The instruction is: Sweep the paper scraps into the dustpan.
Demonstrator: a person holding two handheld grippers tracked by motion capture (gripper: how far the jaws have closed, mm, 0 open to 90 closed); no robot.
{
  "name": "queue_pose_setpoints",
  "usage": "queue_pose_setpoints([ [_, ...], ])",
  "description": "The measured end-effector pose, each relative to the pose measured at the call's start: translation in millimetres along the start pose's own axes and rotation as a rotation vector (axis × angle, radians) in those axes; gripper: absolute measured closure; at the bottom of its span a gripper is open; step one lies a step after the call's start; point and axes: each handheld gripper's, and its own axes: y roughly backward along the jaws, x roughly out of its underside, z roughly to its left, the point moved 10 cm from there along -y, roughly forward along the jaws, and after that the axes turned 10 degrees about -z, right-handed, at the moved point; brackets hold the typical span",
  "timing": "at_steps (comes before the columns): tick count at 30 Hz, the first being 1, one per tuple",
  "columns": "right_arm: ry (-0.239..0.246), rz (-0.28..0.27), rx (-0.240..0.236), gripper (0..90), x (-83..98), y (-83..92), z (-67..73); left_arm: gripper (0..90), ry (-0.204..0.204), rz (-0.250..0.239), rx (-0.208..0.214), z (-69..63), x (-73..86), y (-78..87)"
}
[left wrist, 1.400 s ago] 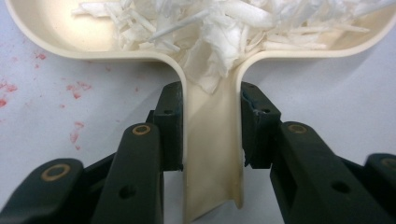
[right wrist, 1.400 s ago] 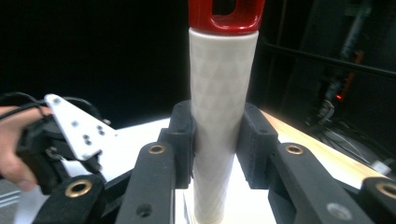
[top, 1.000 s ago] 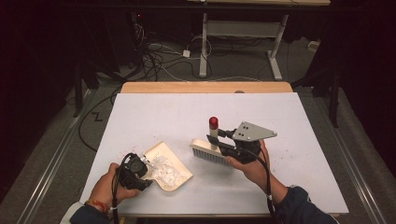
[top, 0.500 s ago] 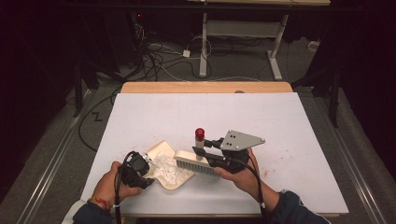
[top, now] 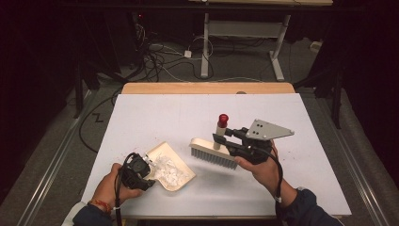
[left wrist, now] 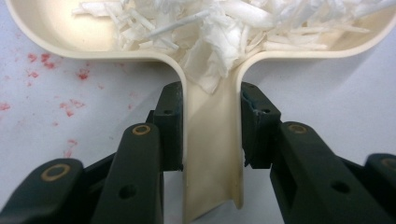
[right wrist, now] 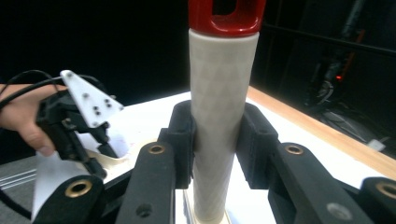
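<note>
Right gripper (top: pixel 217 139) clamped on hand brush (top: pixel 214 153) handle, bristle block's long axis running 10-to-4, at 2 o'clock from shred-filled dustpan (top: pixel 176 179) pinned by clenched left gripper (top: pixel 149 165).

paper shreds (top: pixel 168 170) in dustpan (top: pixel 181 180) | brush (top: pixel 214 153) right of dustpan | both on table (top: pixel 155 113)

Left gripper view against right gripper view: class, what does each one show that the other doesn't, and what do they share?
Left gripper view alone: the left gripper shut on the dustpan handle, paper shreds in the pan, and red specks. Right gripper view alone: the right gripper shut on the brush handle with its red cap. Shared: the white table.
</note>
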Motion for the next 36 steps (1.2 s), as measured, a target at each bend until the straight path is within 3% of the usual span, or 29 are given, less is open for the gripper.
queue_pose_setpoints([
  [4,-0.001,0.009,0.036,70.5,-0.8,11.2,-15.7,63.2,0.011,-0.022,-0.014,3.1,-2.5,1.0],
  [8,-0.037,0.022,0.061,70.5,4.0,24.7,-34.8,63.2,0.033,-0.038,-0.023,8.0,-2.4,2.3],
  [18,0.000,0.082,0.185,70.5,15.5,47.1,-67.8,63.2,0.061,-0.044,-0.028,16.1,0.9,3.9],
  [27,-0.008,0.095,0.189,70.5,12.7,60.2,-74.9,63.2,0.079,-0.052,-0.022,21.1,3.6,2.3],
  [33,-0.014,0.107,0.168,70.5,13.2,74.5,-71.0,63.2,0.102,-0.064,-0.048,25.9,4.3,3.3],
  [36,0.005,0.137,0.175,70.5,16.6,81.5,-70.2,63.2,0.118,-0.075,-0.056,28.8,4.6,3.1],
])
